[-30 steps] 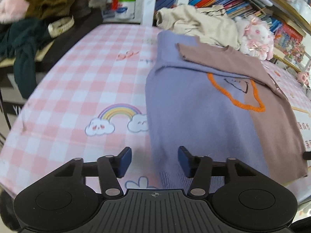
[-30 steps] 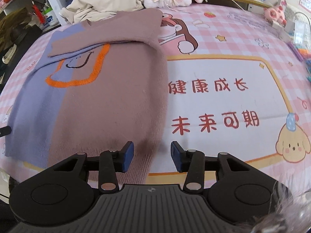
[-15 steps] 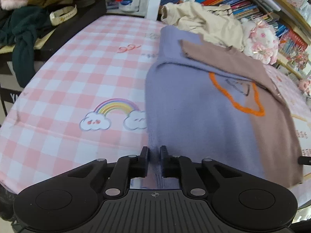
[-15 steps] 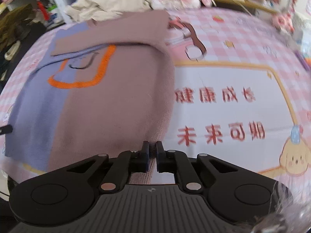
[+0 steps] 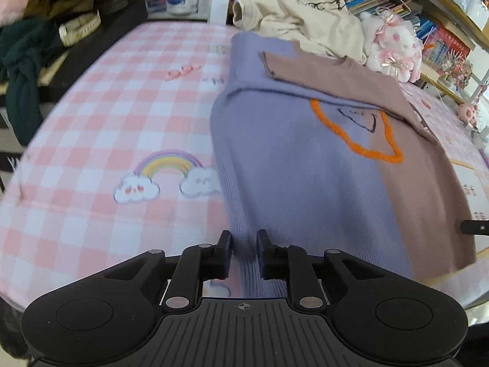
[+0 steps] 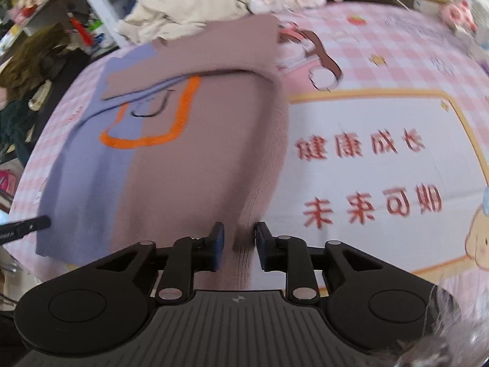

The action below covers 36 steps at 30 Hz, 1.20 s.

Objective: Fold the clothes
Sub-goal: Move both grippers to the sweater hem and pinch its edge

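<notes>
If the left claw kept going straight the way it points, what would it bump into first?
Probably the sweater: its lavender hem already sits between the left claw, whose jaws are opening. Under that lies the pink checked cloth.

Bare checked cloth (image 5: 91,116) left; clothes heap (image 5: 299,21) behind.
</notes>
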### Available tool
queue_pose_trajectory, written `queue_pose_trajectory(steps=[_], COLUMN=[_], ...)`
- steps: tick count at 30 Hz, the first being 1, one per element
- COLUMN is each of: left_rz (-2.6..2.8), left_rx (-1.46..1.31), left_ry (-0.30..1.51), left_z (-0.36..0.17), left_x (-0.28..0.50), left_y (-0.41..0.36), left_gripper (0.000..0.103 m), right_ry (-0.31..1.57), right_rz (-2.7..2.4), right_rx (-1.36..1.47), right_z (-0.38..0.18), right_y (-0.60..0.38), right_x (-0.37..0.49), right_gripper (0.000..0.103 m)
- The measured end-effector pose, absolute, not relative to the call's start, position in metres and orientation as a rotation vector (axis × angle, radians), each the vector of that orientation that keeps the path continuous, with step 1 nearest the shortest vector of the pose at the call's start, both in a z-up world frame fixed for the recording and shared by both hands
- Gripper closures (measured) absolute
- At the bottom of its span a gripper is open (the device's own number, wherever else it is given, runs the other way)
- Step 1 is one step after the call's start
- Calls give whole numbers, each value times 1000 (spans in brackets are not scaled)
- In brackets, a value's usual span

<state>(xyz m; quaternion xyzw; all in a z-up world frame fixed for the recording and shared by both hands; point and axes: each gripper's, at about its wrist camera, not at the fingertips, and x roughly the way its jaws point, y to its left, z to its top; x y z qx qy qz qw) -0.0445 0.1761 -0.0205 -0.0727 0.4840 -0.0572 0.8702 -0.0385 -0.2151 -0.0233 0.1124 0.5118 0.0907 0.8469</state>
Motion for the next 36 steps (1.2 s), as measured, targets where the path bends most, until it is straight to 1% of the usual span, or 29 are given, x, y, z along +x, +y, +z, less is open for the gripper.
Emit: queue_pose_trajectory(steps=[7, 9, 10, 11, 14, 16, 17, 19, 23, 25, 27, 28, 29, 31, 33, 36], left_rz=[-121, -121, -123, -125, -137, -140, -140, -145, -150, -157, -162, -163, -161, -157, -152, -163], left_rx=[-238, -248, -239, -227, -210, -218, -230, -257, -321, -360, -410, -435, -458, -483, -474, -442], left_ry=[1001, 1001, 999, 996, 991, 999, 1006, 1020, 1028, 1023, 1016, 1012, 1010, 1010, 1012, 1023], left_z=[-25, -25, -24, -23, -21, -21, -22, -24, -28, -30, -33, -35, -36, -38, -38, -35], left_x=[-46, -45, -44, -44, -44, -43, -43, -44, -45, -43, -41, -40, -40, -40, -40, -43], left_y=[185, 185, 184, 182, 179, 180, 182, 186, 194, 197, 202, 204, 206, 209, 209, 200], left_gripper=[85, 89, 90, 92, 91, 91, 89, 89, 87, 87, 88, 88, 88, 91, 97, 98], right_ry=[1114, 1119, 1107, 1078, 1010, 1049, 1068, 1106, 1150, 1143, 1142, 1143, 1144, 1142, 1134, 1123], right_rz=[187, 197, 220, 256, 339, 308, 293, 263, 235, 233, 233, 236, 238, 245, 230, 206], right_rx=[298, 277, 248, 227, 180, 200, 210, 246, 333, 352, 366, 358, 353, 387, 394, 394], right_z=[-32, -32, -29, -24, -11, -15, -18, -25, -37, -36, -37, -37, -38, -40, -40, -39], right_y=[-222, -219, -214, -209, -198, -202, -204, -211, -221, -222, -223, -224, -225, -231, -237, -247], right_x=[-41, -39, -39, -41, -46, -43, -42, -40, -38, -38, -37, -36, -35, -36, -39, -47], right_gripper=[79, 90, 93, 94, 94, 93, 89, 86, 84, 84, 89, 96, 96, 97, 97, 97])
